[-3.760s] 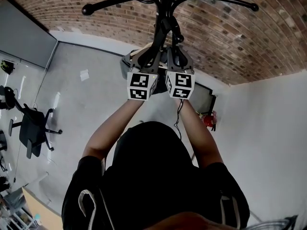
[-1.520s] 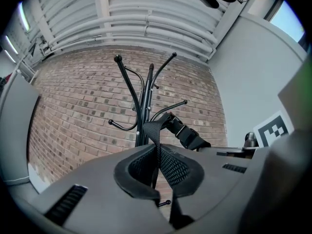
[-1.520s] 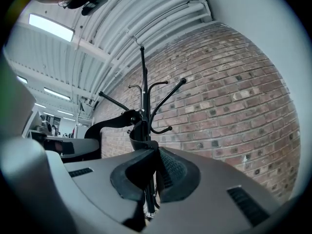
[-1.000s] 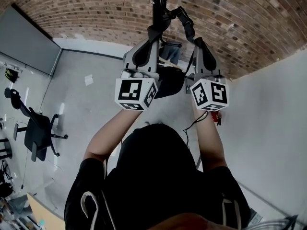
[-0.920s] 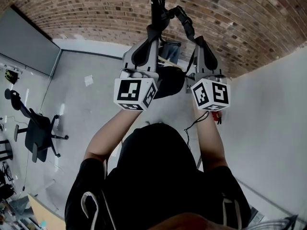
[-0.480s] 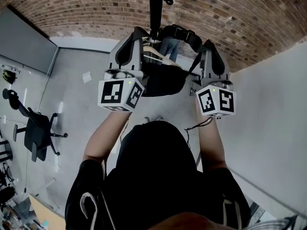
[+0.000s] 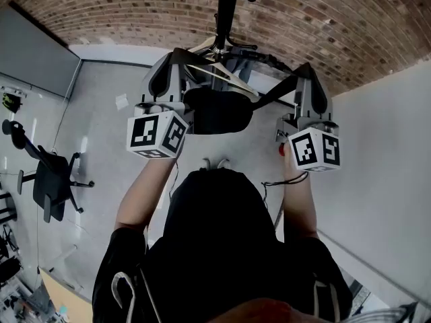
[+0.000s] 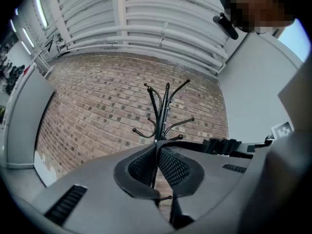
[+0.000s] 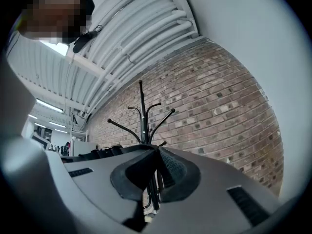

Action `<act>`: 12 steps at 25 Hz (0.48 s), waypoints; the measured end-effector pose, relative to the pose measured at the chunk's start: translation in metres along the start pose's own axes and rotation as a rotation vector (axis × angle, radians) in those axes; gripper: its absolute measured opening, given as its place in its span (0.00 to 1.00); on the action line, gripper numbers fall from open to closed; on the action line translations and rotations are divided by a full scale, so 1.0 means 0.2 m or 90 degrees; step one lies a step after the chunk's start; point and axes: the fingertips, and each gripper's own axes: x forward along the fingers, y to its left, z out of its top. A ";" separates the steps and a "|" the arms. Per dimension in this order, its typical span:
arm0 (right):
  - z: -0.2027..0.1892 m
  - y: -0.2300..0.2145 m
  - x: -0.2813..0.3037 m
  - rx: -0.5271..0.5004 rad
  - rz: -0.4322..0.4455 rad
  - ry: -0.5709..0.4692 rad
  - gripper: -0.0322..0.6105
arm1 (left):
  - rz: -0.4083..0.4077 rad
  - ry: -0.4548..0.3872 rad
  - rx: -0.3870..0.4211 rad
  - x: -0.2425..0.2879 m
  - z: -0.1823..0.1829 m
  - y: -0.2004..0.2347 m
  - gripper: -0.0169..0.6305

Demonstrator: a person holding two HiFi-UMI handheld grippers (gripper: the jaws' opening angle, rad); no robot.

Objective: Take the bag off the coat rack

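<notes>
A black bag [image 7: 219, 111] hangs by its strap [image 7: 273, 89] between my two grippers, apart from the black coat rack [image 7: 225, 9] behind it. My left gripper [image 7: 178, 56] is shut on the strap's left end. My right gripper [image 7: 301, 69] is shut on its right end. In the left gripper view the pads [image 8: 170, 167] pinch the strap [image 8: 157, 147], which runs right to a buckle [image 8: 222, 145]; the rack [image 8: 161, 111] stands beyond with bare hooks. In the right gripper view the strap [image 9: 155, 152] sits between the pads, with the rack [image 9: 142, 116] behind.
A brick wall [image 7: 337, 25] stands behind the rack. An office chair [image 7: 50, 177] is on the grey floor at far left. A red object [image 7: 281, 149] and a black cable [image 7: 273, 184] lie by the white wall [image 7: 384, 180] on the right.
Both grippers have come down and away from the rack and spread apart. The strap has left the hook, and the bag now hangs between them.
</notes>
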 end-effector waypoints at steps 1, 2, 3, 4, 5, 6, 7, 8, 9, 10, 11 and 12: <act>-0.01 -0.02 -0.02 0.007 -0.003 0.005 0.08 | 0.003 0.009 -0.008 -0.01 -0.03 0.01 0.06; -0.03 -0.03 -0.03 0.011 -0.006 0.009 0.08 | 0.005 0.017 -0.016 -0.02 -0.05 0.02 0.06; -0.04 -0.04 -0.04 0.010 -0.009 0.014 0.08 | 0.006 0.022 -0.024 -0.03 -0.06 0.03 0.06; -0.06 -0.04 -0.05 0.010 -0.012 0.019 0.08 | 0.006 0.028 -0.033 -0.04 -0.08 0.04 0.06; -0.08 -0.04 -0.06 0.010 -0.013 0.024 0.08 | 0.007 0.033 -0.045 -0.05 -0.09 0.04 0.06; -0.10 -0.03 -0.07 0.011 -0.014 0.028 0.08 | 0.007 0.038 -0.057 -0.07 -0.10 0.05 0.06; -0.11 -0.03 -0.08 0.014 -0.016 0.030 0.08 | 0.007 0.042 -0.067 -0.08 -0.11 0.06 0.06; -0.13 -0.02 -0.09 0.019 -0.017 0.030 0.08 | 0.007 0.045 -0.071 -0.10 -0.12 0.06 0.06; -0.14 -0.02 -0.10 0.023 -0.018 0.028 0.08 | 0.005 0.046 -0.073 -0.11 -0.12 0.06 0.06; -0.15 -0.03 -0.11 0.025 -0.020 0.027 0.08 | 0.003 0.045 -0.073 -0.12 -0.13 0.06 0.06; -0.16 -0.03 -0.11 0.023 -0.023 0.029 0.08 | 0.000 0.042 -0.070 -0.12 -0.13 0.06 0.06; -0.17 -0.03 -0.12 0.017 -0.029 0.033 0.08 | -0.004 0.035 -0.065 -0.13 -0.13 0.05 0.06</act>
